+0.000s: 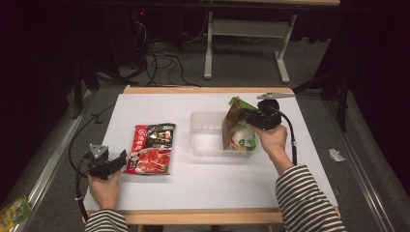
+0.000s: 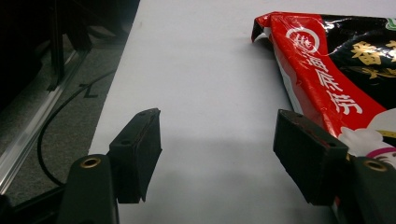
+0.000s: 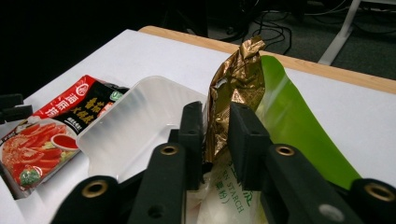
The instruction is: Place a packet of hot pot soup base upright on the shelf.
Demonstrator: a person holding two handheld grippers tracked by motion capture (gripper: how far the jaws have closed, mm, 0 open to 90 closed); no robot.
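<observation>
A clear plastic tray (image 1: pixel 203 116) sits mid-table. A bag (image 1: pixel 241 137) with a gold-brown foil side, a green top and a white printed face stands tilted at the tray's right end. My right gripper (image 1: pixel 244 115) is over its top. In the right gripper view the bag's crinkled foil edge (image 3: pixel 236 79) rises between the jaws of my right gripper (image 3: pixel 215 116), which stand slightly apart around it. A red and black sauce packet (image 1: pixel 151 147) lies flat left of the tray. My left gripper (image 1: pixel 121 159) rests open at its left edge, with the packet (image 2: pixel 327 60) beside the right jaw and bare table between the jaws (image 2: pixel 217 140).
The table is covered in white paper with a wooden edge (image 1: pixel 208 90) at the far side. A cable (image 1: pixel 292 140) trails from the right gripper. A small packet (image 1: pixel 14 210) lies on the floor at the lower left, and a scrap (image 1: pixel 337 154) on the floor at the right.
</observation>
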